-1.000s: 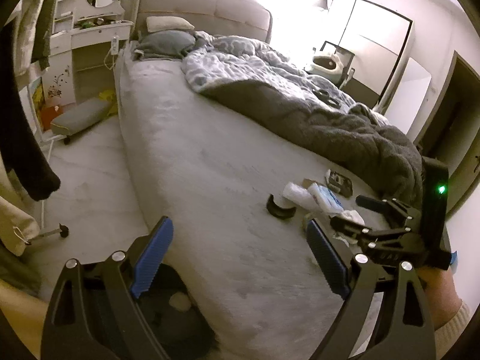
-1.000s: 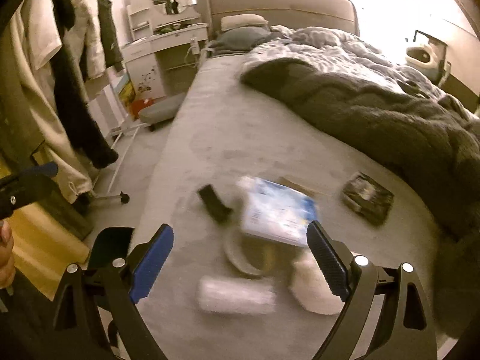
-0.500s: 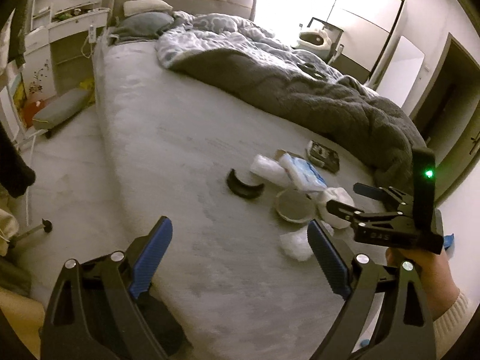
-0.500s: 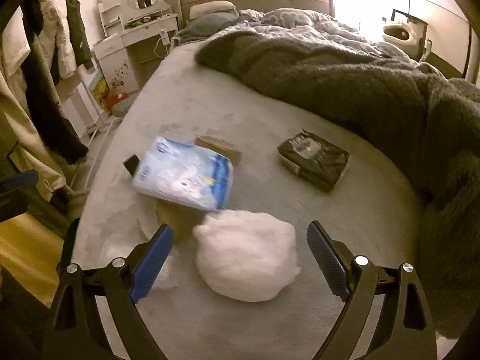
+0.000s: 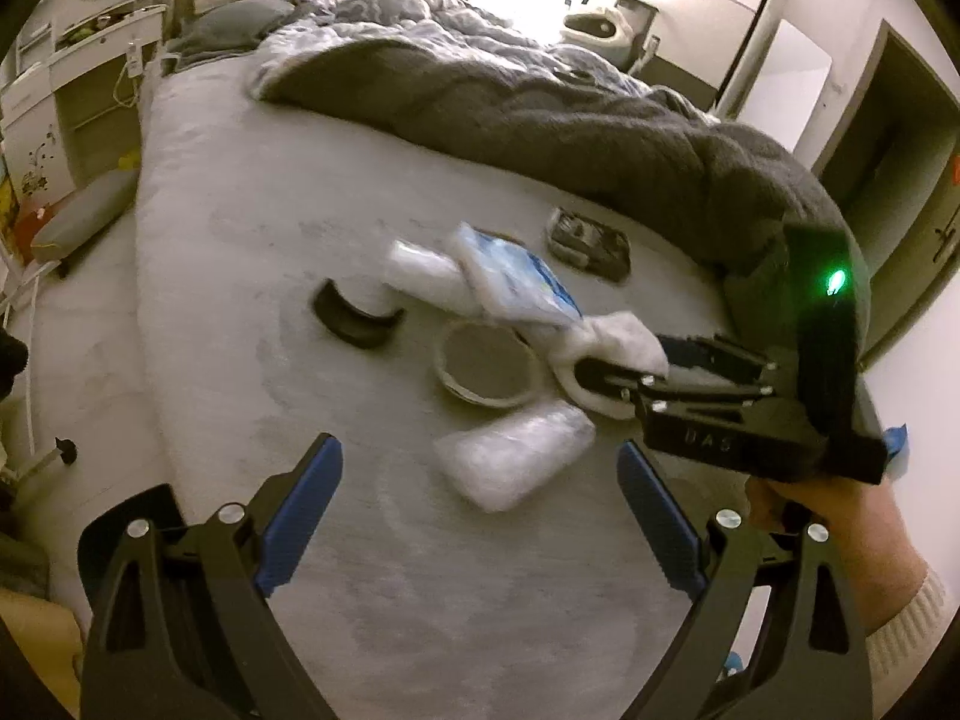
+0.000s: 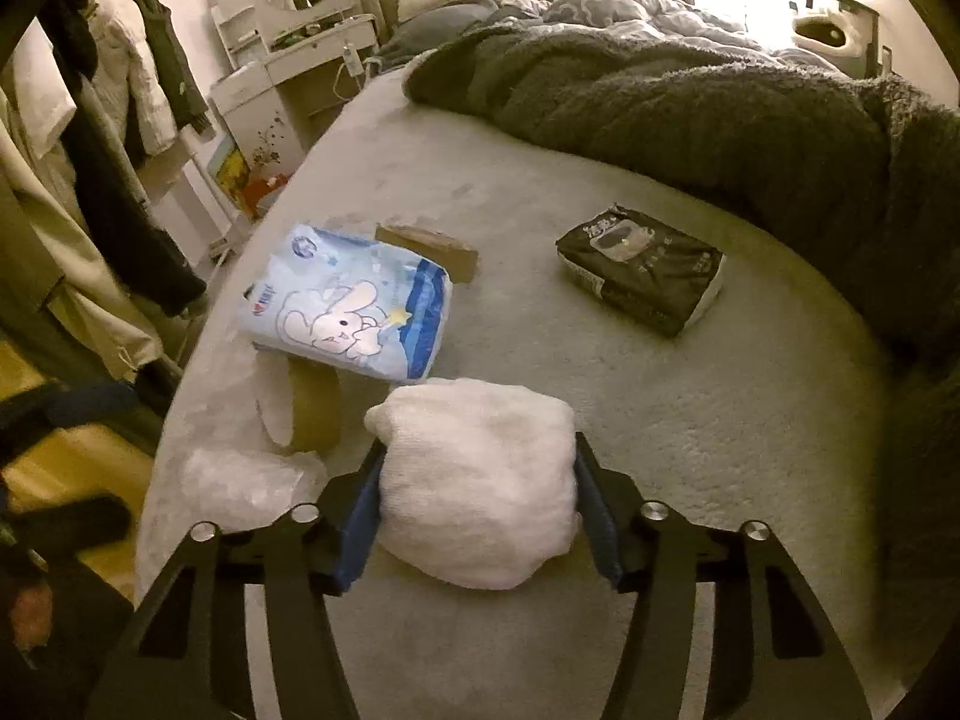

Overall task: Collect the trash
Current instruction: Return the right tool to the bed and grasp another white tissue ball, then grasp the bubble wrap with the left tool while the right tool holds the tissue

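Note:
Trash lies on the grey bed [image 6: 690,420]. My right gripper [image 6: 477,498] is shut on a white fluffy wad [image 6: 480,480], its blue pads pressing both sides; the wad also shows in the left wrist view [image 5: 612,354]. Beside it lie a blue tissue pack [image 6: 354,300], a tape roll [image 6: 306,408], a clear plastic bag [image 6: 240,486], a brown cardboard piece [image 6: 429,246] and a black wipes pack [image 6: 642,270]. My left gripper [image 5: 480,498] is open and empty, just short of the plastic bag [image 5: 516,456]. A black curved piece [image 5: 354,318] lies left of the tape roll [image 5: 486,372].
A dark fuzzy blanket [image 6: 720,96] covers the far and right side of the bed. Hanging clothes [image 6: 108,108] and a white dresser [image 6: 282,78] stand left of the bed. A door [image 5: 888,180] is at right.
My right gripper moved forward and closed on the white wad. My left gripper moved closer to the trash pile and stayed open.

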The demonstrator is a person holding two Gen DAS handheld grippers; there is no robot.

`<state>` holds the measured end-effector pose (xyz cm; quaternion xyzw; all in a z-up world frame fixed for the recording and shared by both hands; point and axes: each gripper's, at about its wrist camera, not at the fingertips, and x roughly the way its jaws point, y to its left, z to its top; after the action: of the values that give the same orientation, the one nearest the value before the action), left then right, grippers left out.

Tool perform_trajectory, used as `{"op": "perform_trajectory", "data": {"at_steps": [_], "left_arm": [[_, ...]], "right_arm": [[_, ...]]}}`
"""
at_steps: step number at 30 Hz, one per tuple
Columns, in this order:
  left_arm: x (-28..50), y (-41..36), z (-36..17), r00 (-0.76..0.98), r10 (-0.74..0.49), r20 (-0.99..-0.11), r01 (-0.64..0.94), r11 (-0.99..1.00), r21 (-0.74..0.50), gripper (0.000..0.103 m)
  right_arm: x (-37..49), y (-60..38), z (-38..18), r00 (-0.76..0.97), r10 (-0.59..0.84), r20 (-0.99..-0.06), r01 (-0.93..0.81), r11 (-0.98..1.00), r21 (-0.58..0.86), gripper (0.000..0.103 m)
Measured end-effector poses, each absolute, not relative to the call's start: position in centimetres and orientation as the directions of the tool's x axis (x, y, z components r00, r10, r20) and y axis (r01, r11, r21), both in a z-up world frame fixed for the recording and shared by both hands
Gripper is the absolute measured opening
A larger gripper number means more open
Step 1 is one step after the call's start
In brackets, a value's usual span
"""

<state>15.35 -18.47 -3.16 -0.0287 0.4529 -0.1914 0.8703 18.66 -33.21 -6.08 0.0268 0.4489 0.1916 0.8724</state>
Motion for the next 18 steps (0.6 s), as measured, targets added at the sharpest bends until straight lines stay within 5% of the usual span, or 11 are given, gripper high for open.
{"op": "perform_trajectory", "data": {"at_steps": [18], "left_arm": [[16.4,-22.4,-6.1,0.532,-0.236,-0.813,0.184,0.97,-0.161,0.094]], "right_arm": [[17.4,-38.1,-4.1,0.588,0.361,-0.723,-0.263,0.932,0.251,0.057]]}}
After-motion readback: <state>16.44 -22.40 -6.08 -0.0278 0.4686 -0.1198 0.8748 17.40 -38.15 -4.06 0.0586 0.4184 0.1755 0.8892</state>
